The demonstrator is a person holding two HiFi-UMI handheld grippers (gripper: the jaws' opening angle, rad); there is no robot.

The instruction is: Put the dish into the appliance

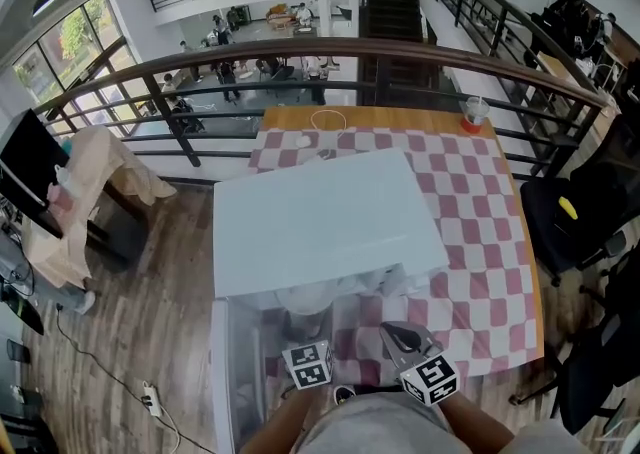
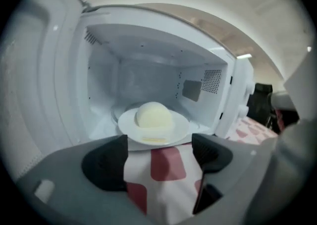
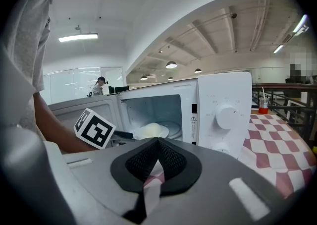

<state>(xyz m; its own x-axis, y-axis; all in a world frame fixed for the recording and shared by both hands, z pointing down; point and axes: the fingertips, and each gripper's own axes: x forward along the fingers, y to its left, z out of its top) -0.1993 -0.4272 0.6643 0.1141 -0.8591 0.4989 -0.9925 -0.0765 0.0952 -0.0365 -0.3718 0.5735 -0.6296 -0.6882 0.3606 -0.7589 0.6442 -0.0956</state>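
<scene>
A white plate with a pale yellow dome-shaped bun [image 2: 153, 121] rests on the floor of the open white microwave [image 2: 148, 65], near the front of the cavity. My left gripper [image 2: 158, 153] is open just in front of the plate. Its black pads [image 2: 106, 162] stand wide apart, with only the checked cloth showing between them. In the head view, the left gripper's marker cube [image 1: 308, 364] sits at the microwave's [image 1: 320, 222] mouth. My right gripper [image 3: 157, 162] is shut and empty. It hangs in front of the microwave [image 3: 223, 115], right of the plate [image 3: 153, 131].
The microwave door [image 1: 235, 372] swings open to the left. Its control knobs [image 3: 227, 116] face me on the right. A red-and-white checked cloth [image 1: 470, 212] covers the table, and a cup [image 1: 475, 114] stands at the far right corner. A metal railing [image 1: 350, 50] runs behind.
</scene>
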